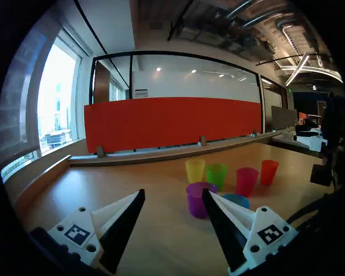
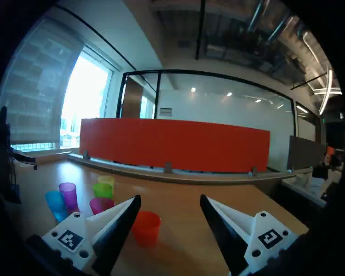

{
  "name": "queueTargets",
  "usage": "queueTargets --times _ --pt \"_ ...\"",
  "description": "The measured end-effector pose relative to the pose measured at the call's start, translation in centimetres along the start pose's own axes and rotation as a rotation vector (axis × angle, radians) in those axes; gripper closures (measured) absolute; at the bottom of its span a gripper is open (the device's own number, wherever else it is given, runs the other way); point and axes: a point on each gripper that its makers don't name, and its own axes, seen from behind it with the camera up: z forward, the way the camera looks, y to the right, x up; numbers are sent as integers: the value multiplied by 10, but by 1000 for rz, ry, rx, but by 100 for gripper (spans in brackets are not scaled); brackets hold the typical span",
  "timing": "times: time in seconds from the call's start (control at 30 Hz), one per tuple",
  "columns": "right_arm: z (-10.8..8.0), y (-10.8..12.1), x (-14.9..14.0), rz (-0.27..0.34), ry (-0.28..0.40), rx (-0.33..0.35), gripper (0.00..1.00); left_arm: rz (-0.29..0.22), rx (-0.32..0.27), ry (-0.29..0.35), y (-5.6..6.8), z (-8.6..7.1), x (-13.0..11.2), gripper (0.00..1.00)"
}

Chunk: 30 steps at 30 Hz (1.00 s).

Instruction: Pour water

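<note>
Several plastic cups stand together on the wooden table. In the left gripper view I see a purple cup, a blue cup partly behind my right finger, a yellow cup, a green cup, a pink cup and a red-orange cup. My left gripper is open, low over the table, just short of the purple cup. In the right gripper view the red-orange cup is nearest, with pink, green, yellow, purple and blue cups behind. My right gripper is open and empty.
An orange divider panel runs along the table's far edge, with a glass wall behind it. Windows are on the left. More desks with dark equipment stand at the right. Bare tabletop lies to the right of the cups.
</note>
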Motion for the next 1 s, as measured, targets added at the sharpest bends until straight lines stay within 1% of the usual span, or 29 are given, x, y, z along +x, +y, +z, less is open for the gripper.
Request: queueTargets --times 0.1,0.3,0.37,0.57,0.73,0.87,1.0 --pt "0 -6 -1 -17 -20 34 1 3 -47 -28 7 2 -4 8" --pt "2 -19 0 -59 -54 97 1 23 -151 -81 27 7 -11 8" --pt "3 -20 2 -72 -61 108 0 40 -181 -93 33 7 -12 8" --pt "6 -27 7 -105 -75 135 0 84 -245 -146 48 11 -21 8" --pt "6 -36 9 -113 -83 170 0 119 -310 -206 62 13 -29 8" --pt "8 -41 10 -116 -87 185 0 151 -362 -249 73 14 -35 8" --pt "9 -44 13 -121 -87 191 0 191 -398 -286 80 16 -42 8"
